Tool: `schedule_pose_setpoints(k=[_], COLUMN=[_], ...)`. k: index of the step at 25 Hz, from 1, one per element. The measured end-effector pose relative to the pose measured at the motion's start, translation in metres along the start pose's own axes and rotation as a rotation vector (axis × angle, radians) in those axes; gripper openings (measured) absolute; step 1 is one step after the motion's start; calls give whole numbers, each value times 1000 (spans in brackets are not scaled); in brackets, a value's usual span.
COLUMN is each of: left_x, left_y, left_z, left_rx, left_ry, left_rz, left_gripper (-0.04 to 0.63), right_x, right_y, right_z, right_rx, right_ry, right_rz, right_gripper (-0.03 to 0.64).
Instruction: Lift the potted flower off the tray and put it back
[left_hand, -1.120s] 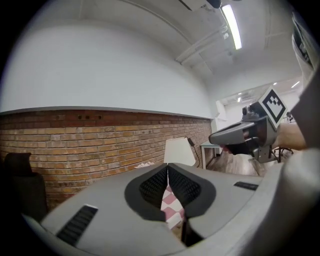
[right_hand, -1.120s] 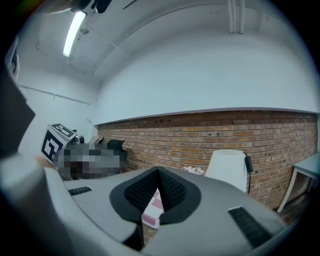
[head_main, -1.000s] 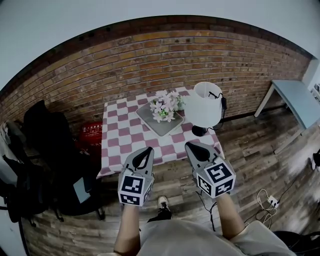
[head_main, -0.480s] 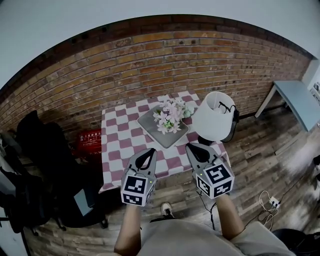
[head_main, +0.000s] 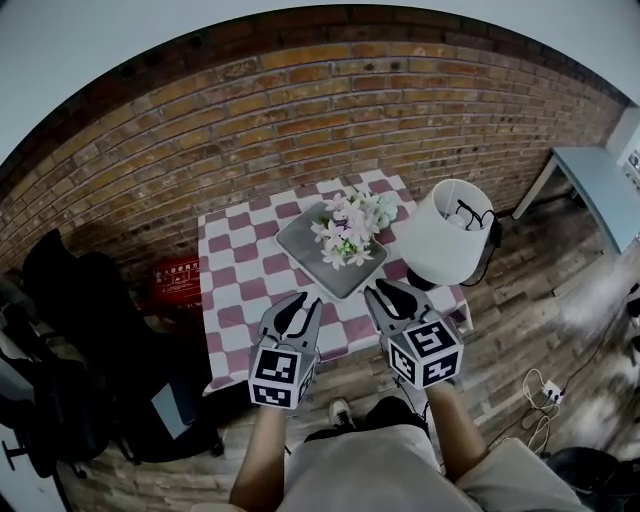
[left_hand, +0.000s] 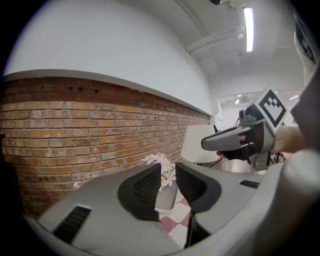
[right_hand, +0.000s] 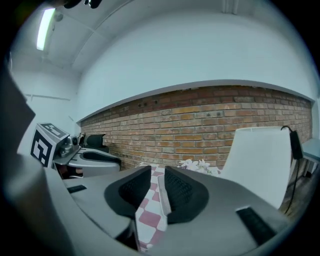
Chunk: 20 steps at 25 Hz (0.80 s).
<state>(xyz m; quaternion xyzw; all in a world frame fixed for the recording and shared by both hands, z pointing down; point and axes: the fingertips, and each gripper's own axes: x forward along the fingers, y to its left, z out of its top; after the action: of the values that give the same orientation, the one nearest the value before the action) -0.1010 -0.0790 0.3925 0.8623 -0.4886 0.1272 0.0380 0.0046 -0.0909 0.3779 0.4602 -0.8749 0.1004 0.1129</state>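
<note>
Standing at the near edge of a small square surface draped in a pink-and-white checked cloth, the person holds both tools low and side by side, pointed toward it. The left tool, smooth grey plastic with dark ribbed pads, has its jaws opening with only air between them. The right tool matches it, jaws opening and nothing between the pads. From the head view their tips overlap the cloth's near edge, a little apart from each other, with a strip of bare checks between them and the flat square grey tray.

That tray sits turned corner-on near the middle of the surface. The potted flower, a soft cluster of pale pink and white blooms with green leaves, stands on its far right part, and the pot itself is hidden under the blooms. Just right of the tray a white cone-shaped lamp shade crowds the surface's right edge, close to the right tool's side. The widest stretch of bare cloth lies left of the tray.

Behind the surface runs a rough red brick wall. A red box sits on the worn wooden plank floor at the left, beside a heap of black chairs and bags. A pale blue bench stands well off to the right.
</note>
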Motion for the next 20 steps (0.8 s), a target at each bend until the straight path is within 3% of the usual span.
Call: schedule_pose_setpoints(k=[10, 20], left_x=[50, 118], left_y=[23, 36], left_z=[-38, -84], left_rx=[-22, -64], left_ry=[26, 110], left_rz=[-37, -64], left_gripper=[170, 170], right_x=[62, 121], right_y=[-26, -67], right_z=[-49, -102], right_rx=[28, 91], right_ry=[63, 124], right_rz=[-65, -164], right_gripper=[202, 210])
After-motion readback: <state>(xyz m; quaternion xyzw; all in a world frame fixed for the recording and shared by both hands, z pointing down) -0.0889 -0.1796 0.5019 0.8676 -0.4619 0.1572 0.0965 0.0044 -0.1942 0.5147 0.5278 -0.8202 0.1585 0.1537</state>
